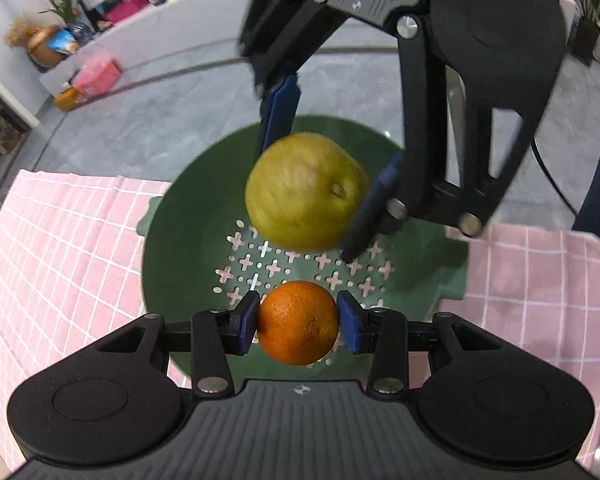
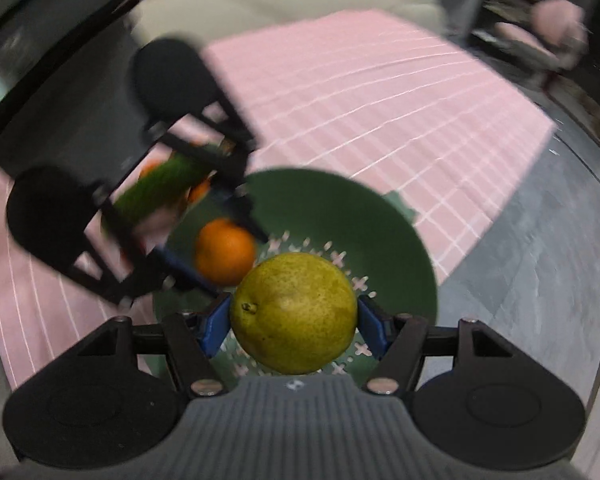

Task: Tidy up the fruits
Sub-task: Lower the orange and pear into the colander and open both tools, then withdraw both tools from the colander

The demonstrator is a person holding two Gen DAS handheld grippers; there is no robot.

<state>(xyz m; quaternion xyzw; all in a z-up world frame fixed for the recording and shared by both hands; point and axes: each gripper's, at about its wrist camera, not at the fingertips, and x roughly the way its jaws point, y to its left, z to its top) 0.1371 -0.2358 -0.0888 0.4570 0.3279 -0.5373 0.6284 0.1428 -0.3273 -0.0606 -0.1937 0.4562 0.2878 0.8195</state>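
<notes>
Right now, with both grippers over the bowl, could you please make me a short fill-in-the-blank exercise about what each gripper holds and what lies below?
1. The left gripper is shut on the ____.
2. The right gripper is shut on a yellow-green ____.
3. Both fruits hang over a green colander whose bottom has ____-shaped holes.
4. The colander stands on a ____ checked cloth.

Missing words: orange; pear; cross; pink

**Two fruits held over the colander**

Colander (image 1: 168, 248) sits on a checked cloth (image 1: 60, 248), cloth on the table (image 1: 160, 120). Left gripper (image 1: 298, 322) holds an orange (image 1: 298, 322) above the colander's near side; right gripper (image 1: 320, 196) holds a pear (image 1: 306, 192) above the far side, opp. the left. Fruits near each other, not touching. Boxes (image 1: 96, 76) lie beyond the table, far left.
</notes>
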